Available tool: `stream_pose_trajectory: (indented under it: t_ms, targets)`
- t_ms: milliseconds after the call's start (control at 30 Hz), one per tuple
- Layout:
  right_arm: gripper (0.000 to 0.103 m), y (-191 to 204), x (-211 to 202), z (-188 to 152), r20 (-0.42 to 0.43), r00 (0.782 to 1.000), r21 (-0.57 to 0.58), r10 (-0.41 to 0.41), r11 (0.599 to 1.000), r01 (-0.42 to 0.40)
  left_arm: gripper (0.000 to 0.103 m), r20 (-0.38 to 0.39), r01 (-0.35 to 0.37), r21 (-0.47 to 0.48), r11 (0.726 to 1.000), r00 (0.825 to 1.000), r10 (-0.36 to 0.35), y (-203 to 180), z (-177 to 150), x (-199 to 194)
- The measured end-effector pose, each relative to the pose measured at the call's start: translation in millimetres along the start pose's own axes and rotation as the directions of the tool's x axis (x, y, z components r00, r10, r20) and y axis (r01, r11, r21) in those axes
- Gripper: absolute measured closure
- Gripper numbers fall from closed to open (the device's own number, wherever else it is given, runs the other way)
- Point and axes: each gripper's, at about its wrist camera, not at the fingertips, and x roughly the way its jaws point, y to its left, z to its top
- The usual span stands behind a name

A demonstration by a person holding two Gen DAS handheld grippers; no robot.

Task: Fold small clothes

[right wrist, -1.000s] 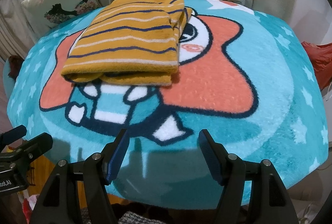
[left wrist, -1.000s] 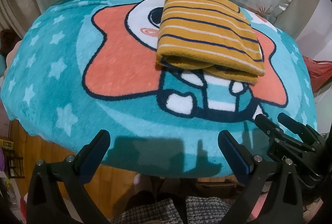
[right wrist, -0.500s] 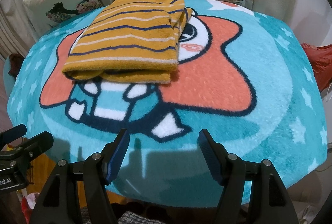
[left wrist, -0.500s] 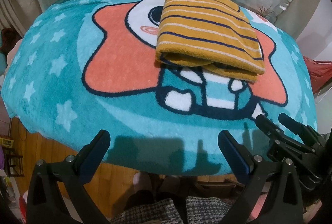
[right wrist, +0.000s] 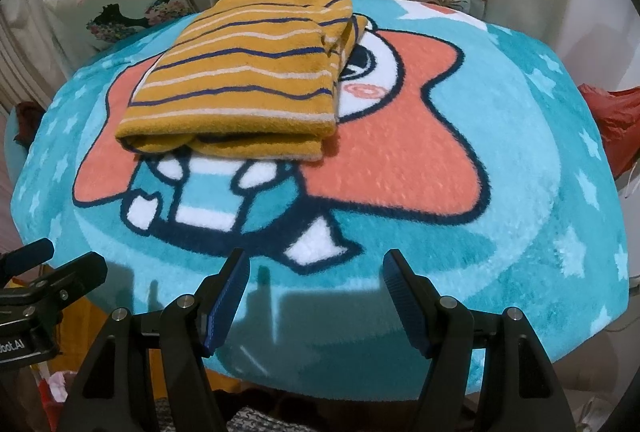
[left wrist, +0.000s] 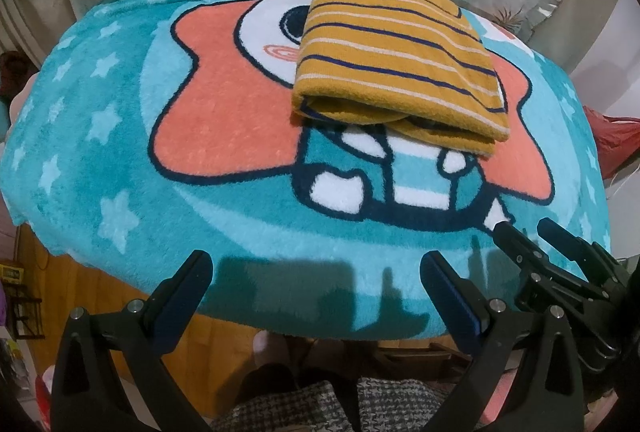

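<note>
Above blanket [right wrist: 520,191] edge: right claw [right wrist: 316,296] wide, empty.

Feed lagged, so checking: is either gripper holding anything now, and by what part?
Nothing is held. The left gripper and right gripper are both open and empty, short of the folded garment lying on the blanket.

- Indoor light, moderately bright and even; colours read saturated and clear in both wrist views.
- Light falls from behind the cameras: dark gripper shadows [left wrist: 280,292] lie on the blanket [left wrist: 120,151] toward 6 o'clock, and again in the right view [right wrist: 320,312].
- Strong fisheye bending; black vignette fills the corners at 2 and 10 o'clock.
- Centre sharp; edges near 3 and 9 o'clock go soft.
- No glare.
</note>
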Motion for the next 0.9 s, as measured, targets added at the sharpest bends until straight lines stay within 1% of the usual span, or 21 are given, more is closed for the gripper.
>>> stream_pose_trajectory:
  t_ms: [367, 900]
  targets:
    - [0.029, 6.2, 2.8, 7.5, 0.011, 1.000, -0.029, 0.001, 1.000, -0.001, 0.000, 0.003, 0.004, -0.017, 1.000, 1.000, -0.003, 6.1, 7.3, 4.0]
    - [0.029, 3.9, 7.4, 12.1, 0.006, 1.000, -0.025, 0.007, 1.000, -0.007, 0.000, 0.002, -0.009, -0.021, 1.000, 1.000, 0.009, 4.2, 11.3, 6.6]
